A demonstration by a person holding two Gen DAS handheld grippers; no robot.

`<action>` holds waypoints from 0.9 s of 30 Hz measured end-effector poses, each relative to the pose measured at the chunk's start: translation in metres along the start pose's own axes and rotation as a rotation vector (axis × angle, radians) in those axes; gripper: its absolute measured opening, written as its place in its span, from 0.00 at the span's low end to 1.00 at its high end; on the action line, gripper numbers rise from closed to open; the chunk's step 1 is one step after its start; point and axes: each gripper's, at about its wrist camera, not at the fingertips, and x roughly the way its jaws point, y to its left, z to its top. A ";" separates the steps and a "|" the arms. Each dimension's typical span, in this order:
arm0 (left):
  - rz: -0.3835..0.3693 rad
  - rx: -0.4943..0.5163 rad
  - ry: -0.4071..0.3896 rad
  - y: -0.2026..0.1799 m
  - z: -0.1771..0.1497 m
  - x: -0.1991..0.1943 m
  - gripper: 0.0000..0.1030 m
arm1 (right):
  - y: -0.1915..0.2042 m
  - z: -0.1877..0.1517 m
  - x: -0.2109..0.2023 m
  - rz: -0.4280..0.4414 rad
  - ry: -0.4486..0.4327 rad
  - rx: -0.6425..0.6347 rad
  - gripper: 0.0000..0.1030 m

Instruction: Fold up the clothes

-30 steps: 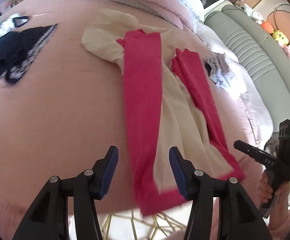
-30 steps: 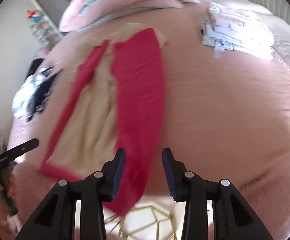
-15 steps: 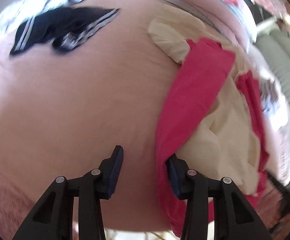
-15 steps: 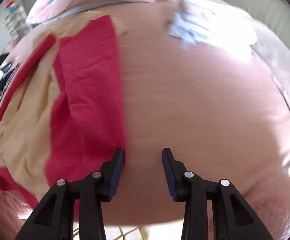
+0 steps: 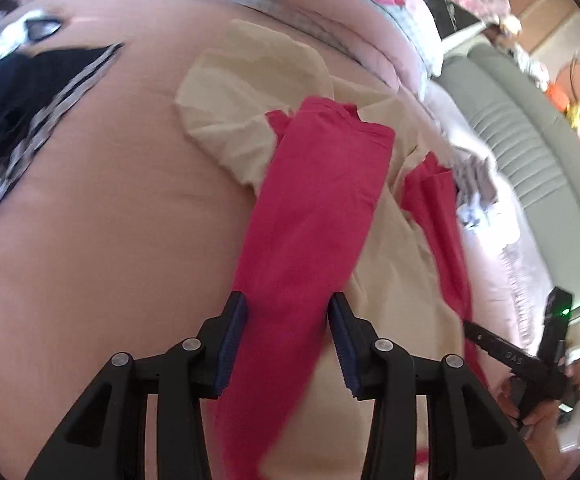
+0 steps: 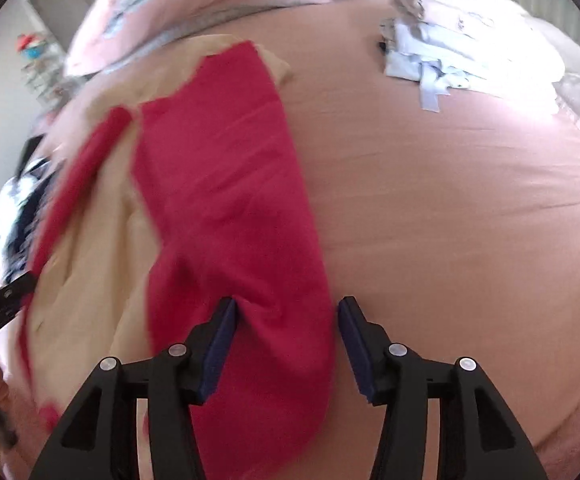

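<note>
On pink bed [image 6: 450, 200] — left gripper [image 5: 287, 330], right gripper [image 6: 285, 338] both spread wide, each straddling red-and-cream garment [image 5: 322, 208], nothing clamped.

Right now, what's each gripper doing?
Left gripper: open, fingers straddling a red panel of the garment.
Right gripper: open, straddling its other red panel.

Bright daylight floods from the far right, blowing out the folded white laundry [image 6: 470, 40] there. Motion blur smears the dark clothes [image 5: 29, 112] at left; fisheye bending darkens every corner.
</note>
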 end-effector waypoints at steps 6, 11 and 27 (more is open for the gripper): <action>0.066 0.022 0.032 -0.008 0.007 0.017 0.10 | 0.017 0.012 0.004 -0.011 -0.014 -0.028 0.19; 0.184 -0.165 -0.124 0.033 -0.002 -0.041 0.07 | -0.018 0.008 -0.015 -0.177 -0.061 0.024 0.15; 0.199 -0.151 -0.199 0.062 -0.026 -0.091 0.50 | 0.006 -0.007 -0.036 0.078 -0.040 0.007 0.61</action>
